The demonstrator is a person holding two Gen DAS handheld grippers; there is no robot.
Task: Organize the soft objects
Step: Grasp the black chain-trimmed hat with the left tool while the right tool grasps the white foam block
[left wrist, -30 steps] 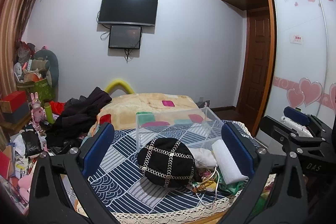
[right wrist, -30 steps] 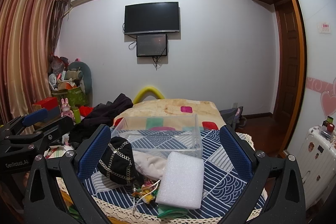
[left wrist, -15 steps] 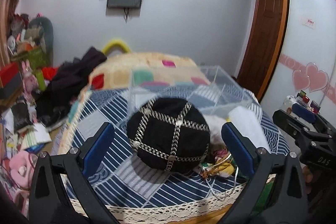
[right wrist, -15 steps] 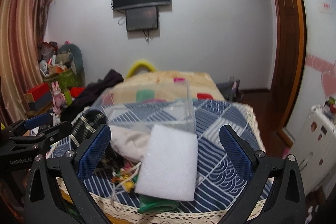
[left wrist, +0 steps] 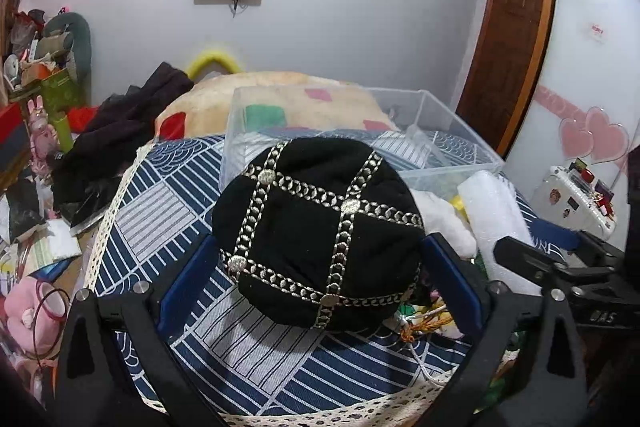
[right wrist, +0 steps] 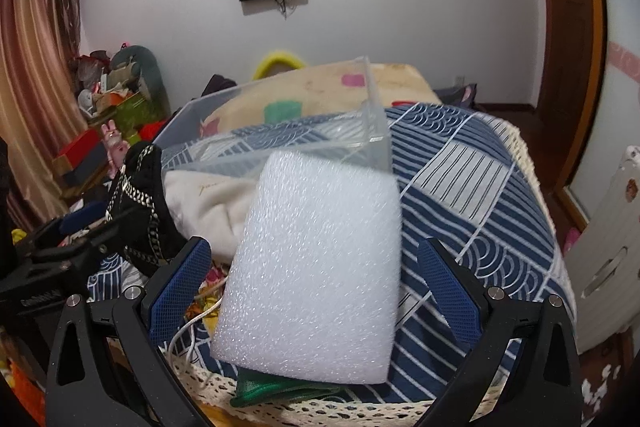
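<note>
My left gripper (left wrist: 320, 283) is spread wide around a black hat (left wrist: 318, 239) on the blue striped bedspread (left wrist: 168, 211), gripping nothing. My right gripper (right wrist: 314, 291) likewise straddles a white foam block (right wrist: 316, 267). Behind both sits a clear plastic box (left wrist: 436, 131).

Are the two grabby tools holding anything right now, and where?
Nothing is held. The left tool is open around the black hat, one finger on each side. The right tool is open around the white foam block.
</note>
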